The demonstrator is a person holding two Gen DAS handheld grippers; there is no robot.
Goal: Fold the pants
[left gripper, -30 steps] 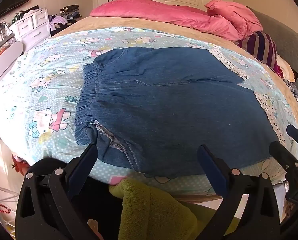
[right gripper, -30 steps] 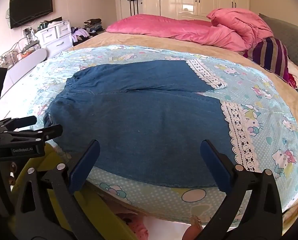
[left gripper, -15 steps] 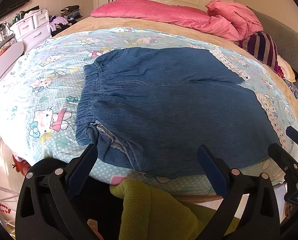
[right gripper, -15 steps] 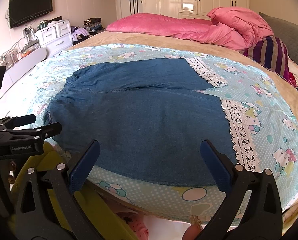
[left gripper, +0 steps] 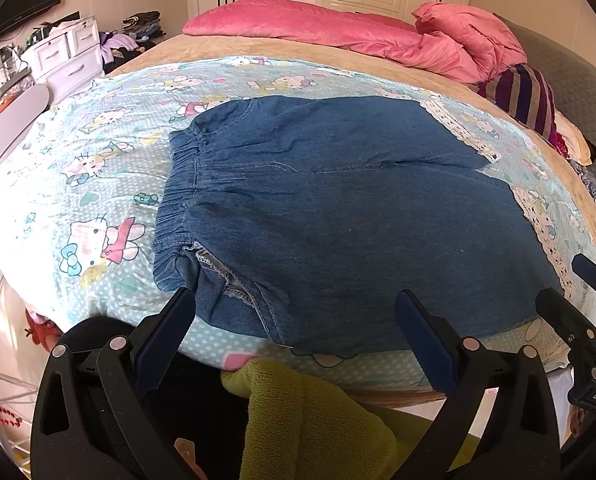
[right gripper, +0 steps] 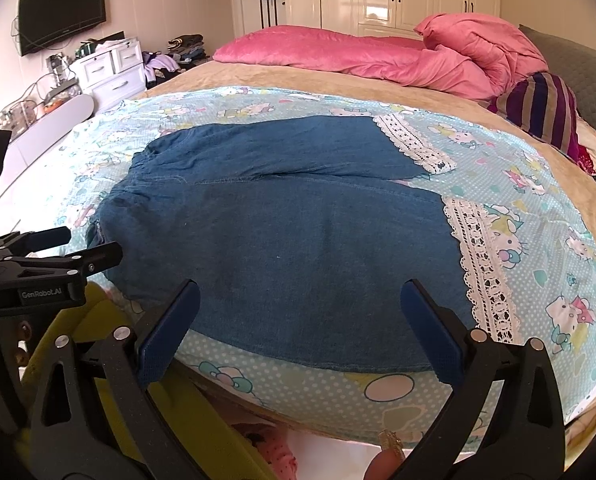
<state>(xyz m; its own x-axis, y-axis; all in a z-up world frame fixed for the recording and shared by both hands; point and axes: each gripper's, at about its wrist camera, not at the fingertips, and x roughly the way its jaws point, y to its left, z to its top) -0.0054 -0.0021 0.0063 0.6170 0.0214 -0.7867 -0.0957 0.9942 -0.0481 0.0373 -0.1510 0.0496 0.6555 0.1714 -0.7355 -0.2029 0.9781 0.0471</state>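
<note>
Blue denim pants [left gripper: 337, 216] with white lace cuffs [right gripper: 477, 256] lie flat on a cartoon-print sheet [left gripper: 98, 184], waistband [left gripper: 178, 200] at the left, legs to the right. The pants also show in the right wrist view [right gripper: 298, 240]. My left gripper [left gripper: 294, 320] is open and empty, just short of the near hem by the waistband corner. My right gripper [right gripper: 298, 312] is open and empty over the near edge of the nearer leg. Each gripper shows at the edge of the other's view.
A pink duvet [right gripper: 357, 56] and a striped pillow [right gripper: 545, 112] lie at the bed's far side. White drawers [right gripper: 110, 68] and a wall TV [right gripper: 62, 12] stand at the left. A green garment [left gripper: 309, 420] is below the grippers, at the bed's near edge.
Both grippers have crept slightly forward and a little lower toward the pants' near edge. The pants have not moved.
</note>
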